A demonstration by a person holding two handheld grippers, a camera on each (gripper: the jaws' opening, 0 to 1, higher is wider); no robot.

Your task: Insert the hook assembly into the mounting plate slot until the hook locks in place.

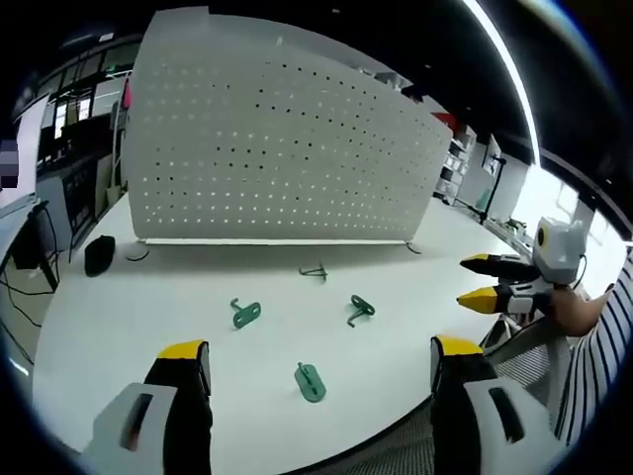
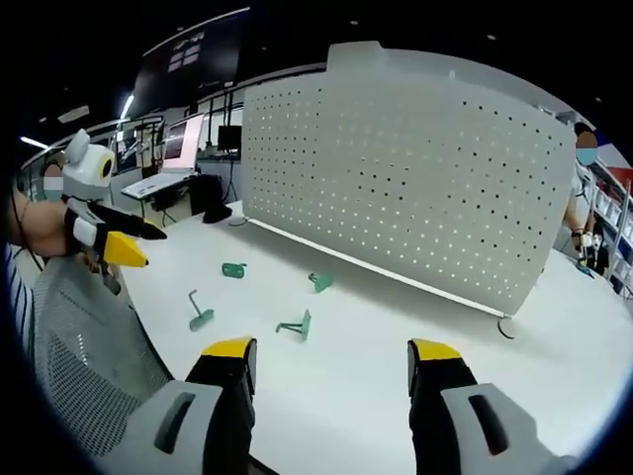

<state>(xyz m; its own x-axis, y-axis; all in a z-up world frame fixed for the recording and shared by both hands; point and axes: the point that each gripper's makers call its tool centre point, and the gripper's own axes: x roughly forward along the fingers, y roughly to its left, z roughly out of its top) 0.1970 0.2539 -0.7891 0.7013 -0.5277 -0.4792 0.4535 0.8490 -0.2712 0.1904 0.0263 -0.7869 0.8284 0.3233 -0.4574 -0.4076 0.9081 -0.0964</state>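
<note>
Hooks [image 1: 360,309] lie loose on the white table [image 1: 119,297] before the pegboard [image 1: 287,148]. Both grippers, left gripper [image 1: 321,361] and right gripper [image 2: 331,361], have jaws wide apart, holding nothing. Best to pick one hook by its flat plate first.

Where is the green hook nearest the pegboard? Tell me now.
In the left gripper view that green hook lies on the white table just before the pegboard base, beyond the other three hooks; in the right gripper view it is.

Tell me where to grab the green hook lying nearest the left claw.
Grip the nearest green hook across the narrow sides of its flat plate, coming straight down from above. It seems to lie flat on the white table, so likely only its edges offer purchase.
</note>
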